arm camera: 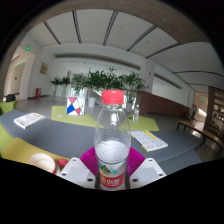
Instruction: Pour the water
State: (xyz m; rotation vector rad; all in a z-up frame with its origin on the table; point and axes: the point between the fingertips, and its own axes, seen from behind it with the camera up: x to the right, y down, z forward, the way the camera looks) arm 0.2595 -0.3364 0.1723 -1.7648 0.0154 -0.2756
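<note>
A clear plastic water bottle (pixel 112 135) with a red cap and a red-and-green label stands upright between my fingers. My gripper (pixel 112 170) is shut on the bottle, with the magenta pads (pixel 90 160) pressing its lower body from both sides. The bottle's base is hidden below the fingers, so I cannot tell whether it rests on the table. No cup or other vessel shows clearly.
A grey and yellow-green table (pixel 60 125) stretches ahead, with papers (pixel 29 119) to the left and a booklet (pixel 150 140) to the right. A red-white-blue sign (pixel 74 105) and potted plants (pixel 110 82) stand beyond. A pale round object (pixel 42 160) lies near the left finger.
</note>
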